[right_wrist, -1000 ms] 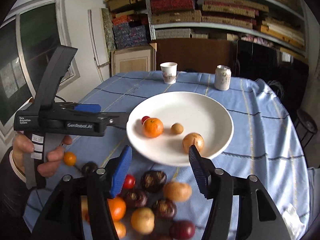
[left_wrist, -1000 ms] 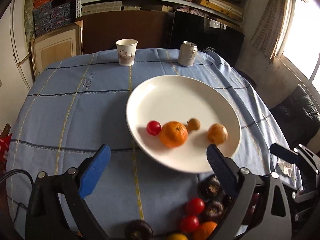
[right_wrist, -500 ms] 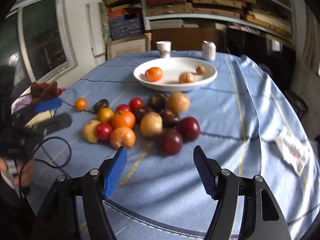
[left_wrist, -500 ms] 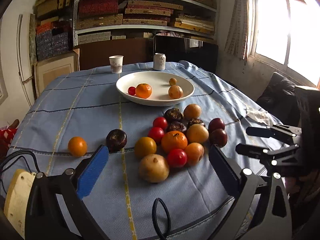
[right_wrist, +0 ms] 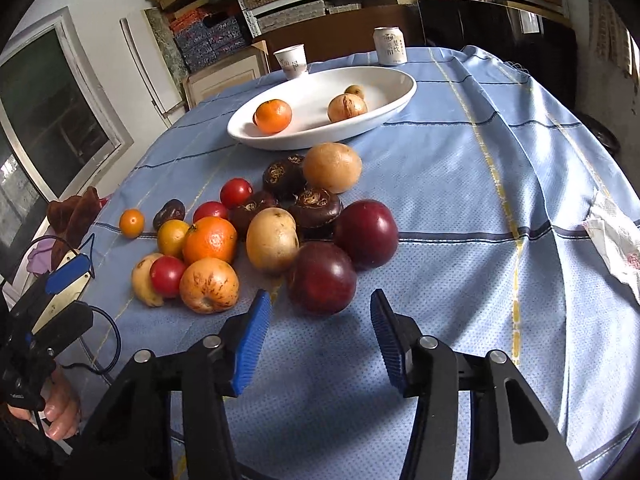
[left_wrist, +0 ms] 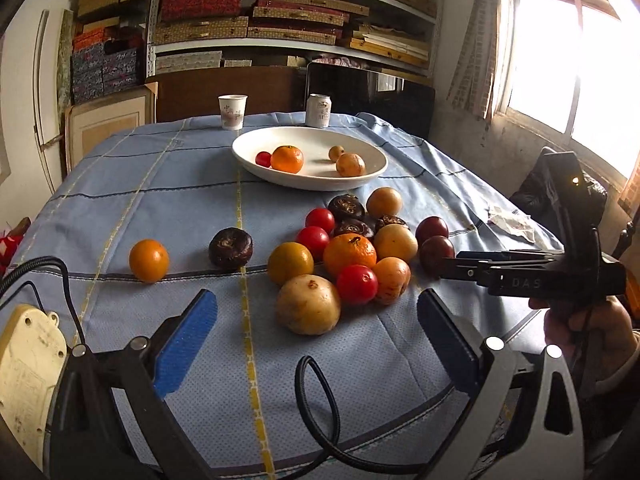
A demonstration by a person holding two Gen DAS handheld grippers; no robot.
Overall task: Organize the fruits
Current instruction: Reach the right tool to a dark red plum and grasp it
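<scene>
Right tool [right_wrist: 316, 330], narrowed, now nearer dark plum [right_wrist: 321, 276]; plum's underside hidden.

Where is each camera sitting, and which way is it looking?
Left wrist: sits on the left gripper, looking along its open blue fingers across the fruit pile toward the white plate; a hand holding the right gripper shows at right.
Right wrist: sits on the right gripper, jaws open and just closing, nothing between them, facing a dark red fruit; a hand shows at lower left.
Both share plate, pile, paper cup, can.
</scene>
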